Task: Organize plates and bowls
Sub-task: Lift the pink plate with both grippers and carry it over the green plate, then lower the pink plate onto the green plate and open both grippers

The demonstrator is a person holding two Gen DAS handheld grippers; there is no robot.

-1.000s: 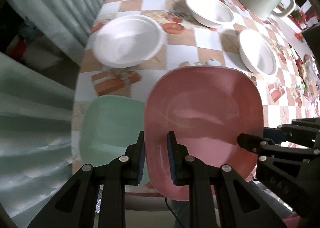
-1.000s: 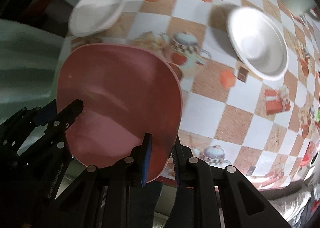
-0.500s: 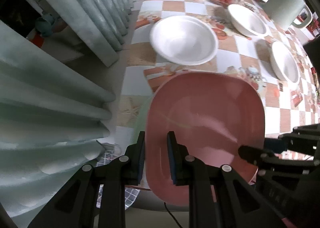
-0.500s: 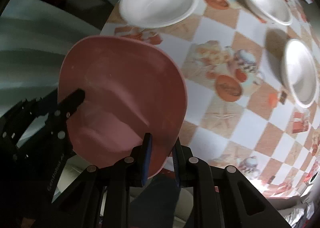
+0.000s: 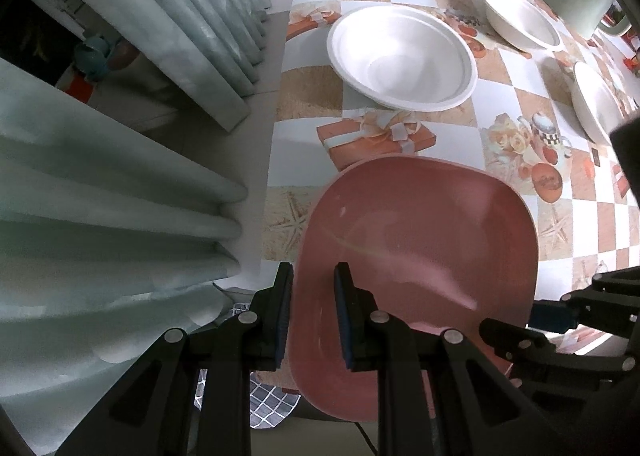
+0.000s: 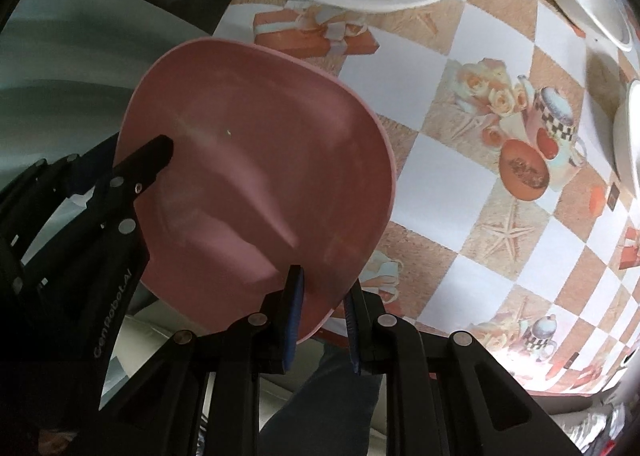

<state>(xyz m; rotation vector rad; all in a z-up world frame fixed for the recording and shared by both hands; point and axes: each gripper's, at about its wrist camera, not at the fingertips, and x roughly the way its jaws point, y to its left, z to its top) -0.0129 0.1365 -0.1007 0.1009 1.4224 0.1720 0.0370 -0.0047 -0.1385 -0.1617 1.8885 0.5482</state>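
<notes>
We hold the pink plate [image 5: 420, 256] with both grippers above the near edge of the tabletop [image 5: 500, 136], which carries a checkered printed cloth. The left gripper [image 5: 314, 312] has its jaws clamped on the plate's left rim; the right gripper [image 6: 322, 308] has its jaws clamped on the plate's near right rim. In the left wrist view the right gripper enters from the lower right at the plate's edge. A white bowl [image 5: 402, 58] sits on the tabletop just beyond the plate, apart from it. Two further white bowls, one [image 5: 520, 18] farther back and one [image 5: 596, 104] at the right, stand well apart. Pale curtains [image 5: 120, 176] hang at the left.
</notes>
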